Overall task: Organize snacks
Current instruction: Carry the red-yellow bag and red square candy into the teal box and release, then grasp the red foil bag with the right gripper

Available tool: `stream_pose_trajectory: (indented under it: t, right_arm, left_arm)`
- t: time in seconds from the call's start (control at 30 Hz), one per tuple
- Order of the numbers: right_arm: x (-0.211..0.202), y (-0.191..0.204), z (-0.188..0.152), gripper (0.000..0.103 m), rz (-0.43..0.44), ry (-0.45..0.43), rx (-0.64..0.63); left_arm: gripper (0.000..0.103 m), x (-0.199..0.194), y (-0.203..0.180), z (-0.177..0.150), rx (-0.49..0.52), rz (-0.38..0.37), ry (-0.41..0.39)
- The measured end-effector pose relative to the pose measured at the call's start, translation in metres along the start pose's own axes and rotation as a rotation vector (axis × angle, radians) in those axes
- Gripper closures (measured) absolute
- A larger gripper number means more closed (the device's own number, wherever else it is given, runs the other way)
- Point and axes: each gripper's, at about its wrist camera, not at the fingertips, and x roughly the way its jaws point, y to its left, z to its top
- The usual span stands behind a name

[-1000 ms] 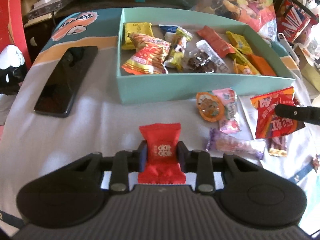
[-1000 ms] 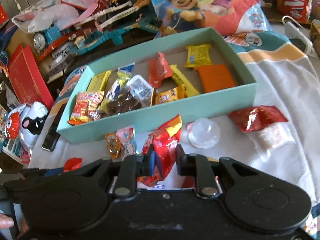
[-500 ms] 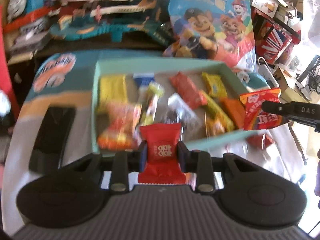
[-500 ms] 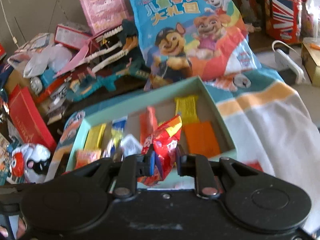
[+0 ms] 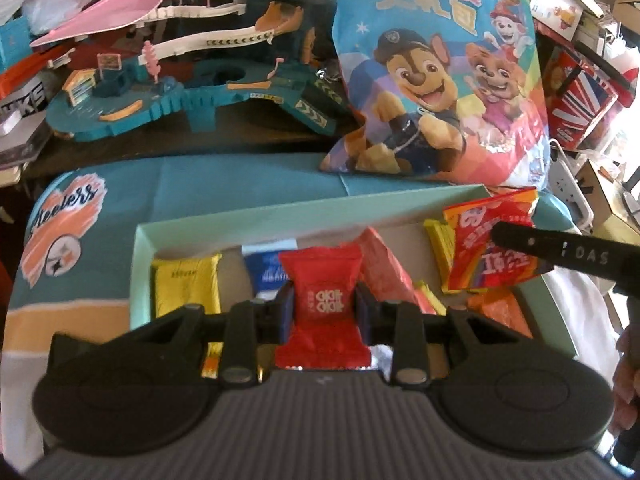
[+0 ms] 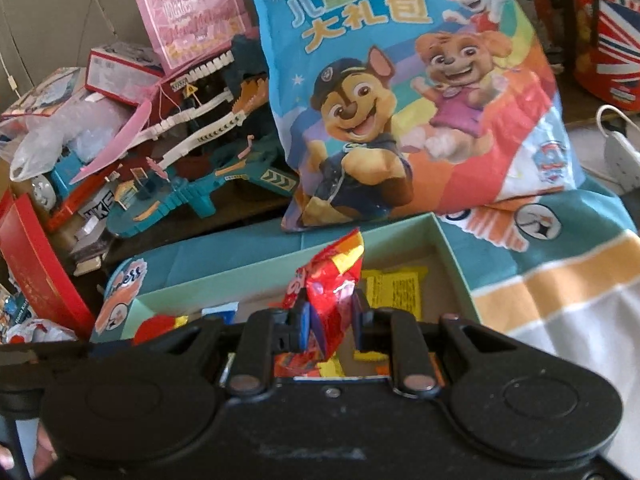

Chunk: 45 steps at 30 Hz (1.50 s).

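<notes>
Off to the left, a teal toy track set point(image 5: 188, 92) sprawls along the dark shelf behind the table, with a pink paper bag point(image 6: 188, 12) propped above it. Below that lies the teal, orange and white cloth point(image 5: 80, 216), and on it sits the mint-green box point(image 5: 142, 240) holding the snacks.

Inside the box, at its left end, a yellow packet point(image 5: 186, 286) lies flat, and a blue-and-white packet point(image 5: 266, 270) is just beside it. The left gripper point(image 5: 325, 307) hangs over the middle of the box, its two fingers pinched on a small red pillow packet point(image 5: 322, 280) with white lettering — the packet stands upright between the pads, its crimped top edge above them and its lower half fanned out below. A salmon-red wrapper point(image 5: 384, 268) leans behind it in the box.

Further right, the right gripper point(image 6: 330, 322) grips a crinkled red and yellow snack bag point(image 6: 330, 280), squeezed narrow between the fingers and sticking up over the box's right half. From the left wrist view the same bag shows its red face and yellow border, held above another yellow packet point(image 5: 438, 248) and an orange packet point(image 5: 500, 312) at the right end of the box.

Behind the box, a large cartoon-puppy gift bag point(image 6: 400, 92) stands against its far wall — and at the far right there is a Union Jack box point(image 5: 580, 100).
</notes>
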Motion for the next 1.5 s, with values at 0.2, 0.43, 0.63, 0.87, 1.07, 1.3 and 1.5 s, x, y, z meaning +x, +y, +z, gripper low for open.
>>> stream_pose_trajectory:
  t: [0.2, 0.43, 0.63, 0.87, 1.07, 1.3, 1.5]
  right_arm:
    - [0.028, 0.0, 0.01, 0.067, 0.044, -0.001, 0.028]
    - [0.032, -0.007, 0.005, 0.001, 0.011, -0.026, 0.054]
    - [0.013, -0.005, -0.005, 0.0, -0.017, -0.023, 0.034]
    - [-0.032, 0.007, -0.021, 0.0, -0.028, -0.028, -0.015]
    - [-0.073, 0.005, -0.039, 0.0, -0.024, -0.023, -0.008]
    - [-0.119, -0.031, -0.073, 0.0, -0.073, -0.013, 0.036]
    - [-0.14, -0.073, -0.105, 0.0, -0.138, 0.013, 0.099]
  left_arm:
    - [0.056, 0.021, 0.0, 0.012, -0.014, 0.015, -0.004]
    - [0.0, 0.027, 0.004, 0.002, -0.026, 0.1, -0.009]
    - [0.0, 0.011, 0.004, -0.01, -0.035, 0.1, 0.0]
    - [0.0, -0.022, 0.003, -0.026, -0.055, 0.095, -0.005]
    - [0.0, -0.055, -0.006, -0.052, -0.046, 0.085, 0.004]
    - [0.0, -0.076, -0.015, -0.102, -0.02, 0.077, 0.04]
    - [0.0, -0.065, -0.019, -0.14, -0.036, 0.079, 0.102]
